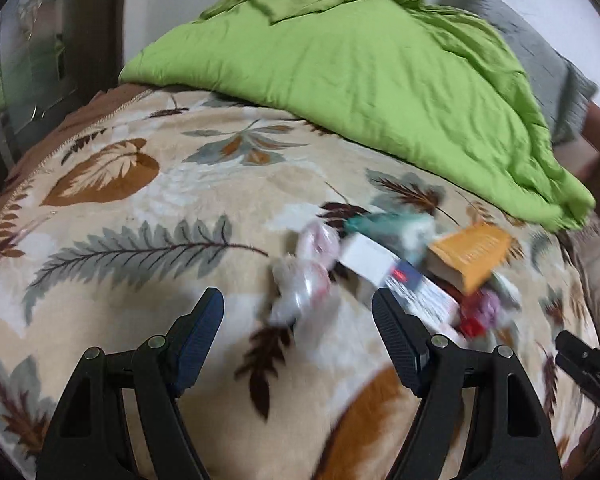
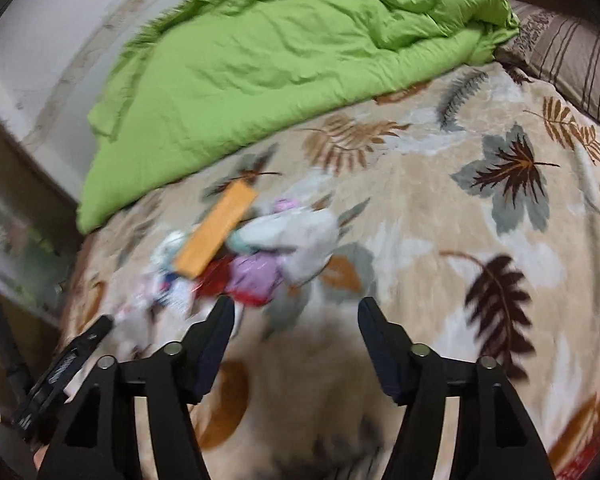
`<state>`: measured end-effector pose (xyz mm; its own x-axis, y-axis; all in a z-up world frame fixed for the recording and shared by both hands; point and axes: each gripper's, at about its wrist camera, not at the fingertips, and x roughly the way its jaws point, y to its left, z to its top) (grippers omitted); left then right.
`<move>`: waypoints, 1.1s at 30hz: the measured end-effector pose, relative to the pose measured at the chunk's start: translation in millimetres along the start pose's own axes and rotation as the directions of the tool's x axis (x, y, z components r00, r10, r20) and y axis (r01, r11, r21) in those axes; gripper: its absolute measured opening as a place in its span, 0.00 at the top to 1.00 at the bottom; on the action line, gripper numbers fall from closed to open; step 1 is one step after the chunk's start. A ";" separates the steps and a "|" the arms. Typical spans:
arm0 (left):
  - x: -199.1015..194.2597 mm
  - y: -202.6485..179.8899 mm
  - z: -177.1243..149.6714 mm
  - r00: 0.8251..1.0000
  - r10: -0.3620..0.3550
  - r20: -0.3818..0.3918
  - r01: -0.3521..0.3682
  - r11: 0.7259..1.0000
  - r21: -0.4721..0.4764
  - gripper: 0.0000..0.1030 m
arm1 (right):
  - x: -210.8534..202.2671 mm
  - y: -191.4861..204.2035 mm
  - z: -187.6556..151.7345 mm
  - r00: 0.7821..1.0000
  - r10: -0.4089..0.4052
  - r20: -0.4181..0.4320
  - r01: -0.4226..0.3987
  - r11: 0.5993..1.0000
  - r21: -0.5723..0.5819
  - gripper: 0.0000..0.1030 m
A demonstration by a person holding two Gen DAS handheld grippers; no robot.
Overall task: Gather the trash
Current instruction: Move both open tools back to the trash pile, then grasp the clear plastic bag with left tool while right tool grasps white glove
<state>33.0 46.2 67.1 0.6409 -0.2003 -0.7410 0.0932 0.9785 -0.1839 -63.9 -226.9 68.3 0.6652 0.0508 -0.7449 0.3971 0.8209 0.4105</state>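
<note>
A heap of trash lies on the bed's leaf-patterned blanket, just ahead and to the right of the left hand-held gripper, whose jaws stand apart with nothing between them. In the right wrist view the heap sits ahead and left of the right hand-held gripper, also apart and empty. An orange box lies on the heap, its long axis slanting up to the right. A green duvet lies beyond. Motion blur smears the wrappers, so most cannot be identified.

Lime-green quilt – beige blanket, brown-grey leaf print – orange box, wrapper maybe lilac.
</note>
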 end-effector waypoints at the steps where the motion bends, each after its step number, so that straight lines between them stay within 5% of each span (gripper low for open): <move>1: 6.9 1.2 1.1 1.000 0.011 -0.004 -0.011 1.000 -0.006 0.26 | 12.7 -2.4 5.9 1.000 -0.004 -0.013 0.004 1.000 0.015 0.33; 10: 57.0 2.3 5.2 0.997 -0.008 -0.074 0.008 1.000 -0.002 0.27 | 79.5 -3.7 26.9 0.999 -0.029 -0.027 0.030 0.999 0.036 0.35; 13: 63.3 4.4 5.5 0.997 0.013 -0.072 -0.011 1.000 0.025 0.35 | 85.1 -6.3 27.1 1.000 -0.007 -0.018 0.008 0.998 0.058 0.58; 15: 63.2 5.0 4.5 0.997 0.032 -0.068 -0.029 0.999 0.044 0.55 | 84.5 -6.7 26.3 1.000 -0.005 -0.008 0.005 0.998 0.067 0.70; 18: 57.8 6.7 3.5 0.998 0.031 -0.052 -0.029 0.999 0.045 0.64 | 77.3 -7.7 25.6 1.000 -0.006 0.023 0.004 0.998 0.057 0.80; 27: 22.7 -10.2 -6.1 0.998 0.045 0.054 -0.052 0.991 0.123 0.64 | 27.0 -0.2 17.8 0.977 -0.089 0.194 0.101 0.993 -0.058 0.84; 33: 17.8 -4.0 -11.5 1.000 0.012 0.025 -0.015 0.994 0.109 0.64 | 17.0 16.8 11.5 0.970 -0.090 0.225 0.120 0.986 -0.119 0.85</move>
<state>35.3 38.2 47.2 0.6610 -0.1870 -0.7267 0.1659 0.9809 -0.1016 -38.6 -218.8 68.6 0.7519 -0.1533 -0.6412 0.3955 0.8830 0.2528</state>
